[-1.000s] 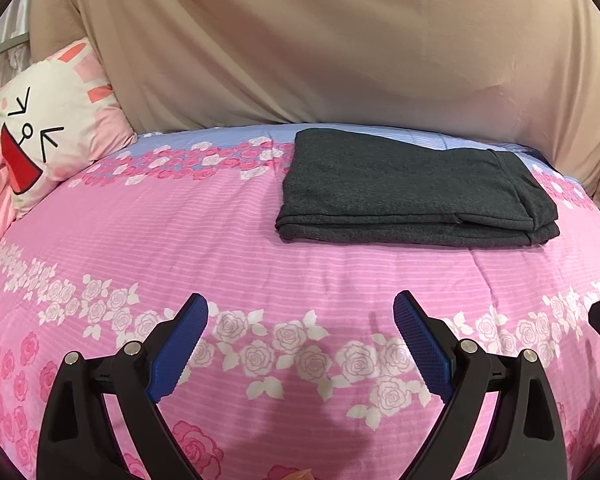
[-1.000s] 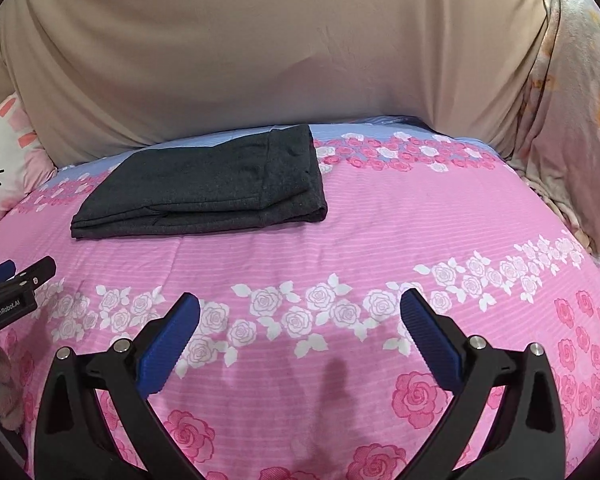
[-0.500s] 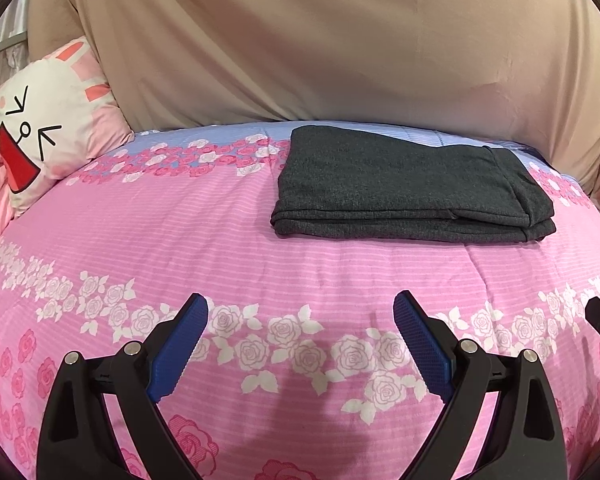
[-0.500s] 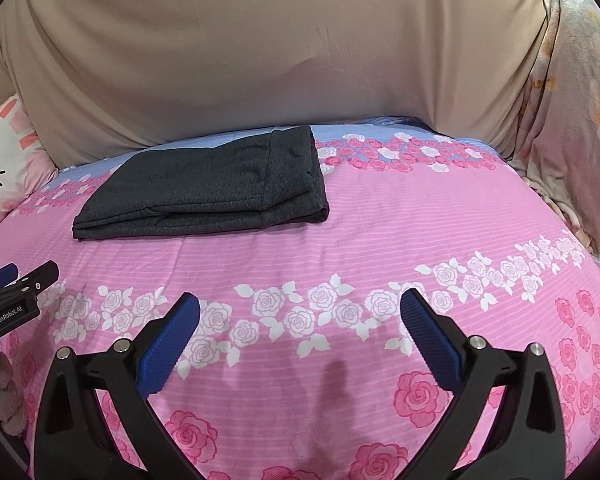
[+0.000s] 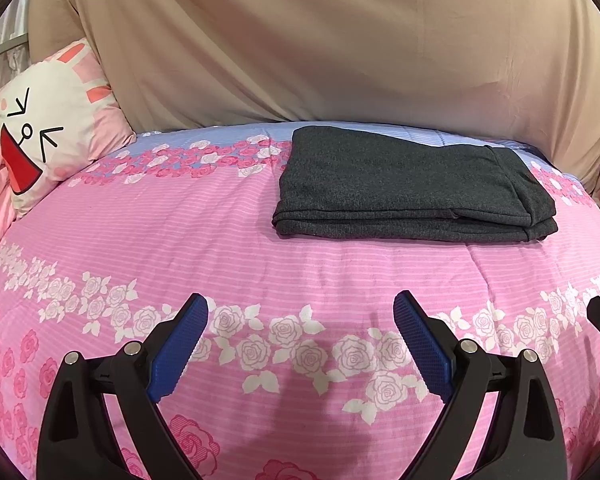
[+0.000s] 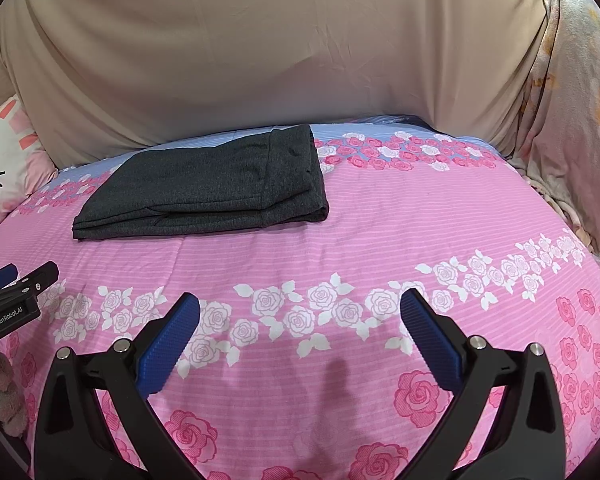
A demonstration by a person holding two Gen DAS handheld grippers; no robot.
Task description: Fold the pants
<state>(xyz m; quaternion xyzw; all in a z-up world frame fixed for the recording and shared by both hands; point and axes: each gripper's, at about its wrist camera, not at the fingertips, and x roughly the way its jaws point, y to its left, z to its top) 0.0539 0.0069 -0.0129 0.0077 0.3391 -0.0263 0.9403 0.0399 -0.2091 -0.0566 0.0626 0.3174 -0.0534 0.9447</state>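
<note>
Pants (image 5: 412, 188), dark grey, lie folded into a flat layered rectangle on the far part of the bedspread (image 5: 228, 248), close to the beige sheet (image 5: 320, 48) draped behind the bed. The stacked fold edges face the cameras; the far edge rests on the blue band of the spread, the near edge on the pink stripes. In the right wrist view the same pile (image 6: 208, 188) sits left of centre.

Left gripper (image 5: 300, 312): jaws spread wide, nothing between the blue pads, held over the white-rose band well short of the pants. Right gripper (image 6: 300, 308): likewise wide open and empty, over the same rose band, well apart from the garment. Neither tool touches the cloth.

Rabbit-face cushion (image 5: 48, 136) leans at the left end of the bed. A floral pillow (image 6: 576, 120) stands at the right end.
</note>
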